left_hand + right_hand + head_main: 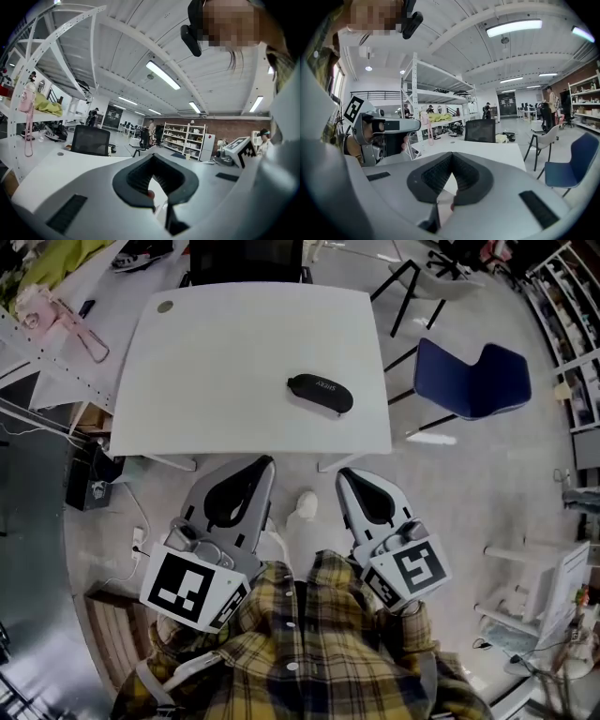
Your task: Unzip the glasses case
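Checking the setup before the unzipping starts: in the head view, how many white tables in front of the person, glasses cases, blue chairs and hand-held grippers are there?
White table: 1
Glasses case: 1
Blue chair: 1
Hand-held grippers: 2 (left hand-held gripper, right hand-held gripper)
Total: 5

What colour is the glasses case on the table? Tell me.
The glasses case is black, clearest in the head view.
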`<state>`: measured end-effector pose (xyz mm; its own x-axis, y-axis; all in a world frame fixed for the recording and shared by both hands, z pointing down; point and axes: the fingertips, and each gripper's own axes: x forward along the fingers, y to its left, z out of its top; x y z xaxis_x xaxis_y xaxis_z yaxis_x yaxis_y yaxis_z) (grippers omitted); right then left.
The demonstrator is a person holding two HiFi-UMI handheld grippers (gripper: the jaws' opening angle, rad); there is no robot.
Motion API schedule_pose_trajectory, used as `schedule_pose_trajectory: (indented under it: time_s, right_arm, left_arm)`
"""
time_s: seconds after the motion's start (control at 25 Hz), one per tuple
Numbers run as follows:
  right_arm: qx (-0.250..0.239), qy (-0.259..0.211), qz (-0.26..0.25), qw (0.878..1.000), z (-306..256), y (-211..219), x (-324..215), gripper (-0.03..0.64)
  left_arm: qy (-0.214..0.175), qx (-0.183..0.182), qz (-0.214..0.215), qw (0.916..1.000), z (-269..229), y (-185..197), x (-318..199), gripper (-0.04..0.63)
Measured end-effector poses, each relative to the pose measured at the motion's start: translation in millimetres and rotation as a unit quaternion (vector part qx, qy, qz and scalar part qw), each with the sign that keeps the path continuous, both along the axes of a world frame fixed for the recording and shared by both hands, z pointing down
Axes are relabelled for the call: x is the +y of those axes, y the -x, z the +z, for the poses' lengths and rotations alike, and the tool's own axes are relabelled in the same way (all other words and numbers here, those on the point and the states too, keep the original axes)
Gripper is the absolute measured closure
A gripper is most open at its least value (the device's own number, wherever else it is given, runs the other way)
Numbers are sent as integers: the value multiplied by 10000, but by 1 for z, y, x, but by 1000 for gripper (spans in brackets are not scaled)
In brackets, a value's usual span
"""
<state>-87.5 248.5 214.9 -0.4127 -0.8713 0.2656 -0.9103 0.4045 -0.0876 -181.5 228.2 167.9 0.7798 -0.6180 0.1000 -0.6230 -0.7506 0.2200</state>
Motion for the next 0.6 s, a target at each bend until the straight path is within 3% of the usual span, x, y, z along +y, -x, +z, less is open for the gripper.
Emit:
schedule_pose_trajectory:
  time_s: [0.36, 0.6]
  right_arm:
    - [1, -52, 465, 9989, 2, -31, -47, 618]
    - [-45, -163, 680, 9975, -2, -65, -99, 618]
  left_arm:
    - [-17, -49, 492, 9988, 6, -36, -46, 588]
    - [-78, -69, 801, 9967, 4, -79, -97, 588]
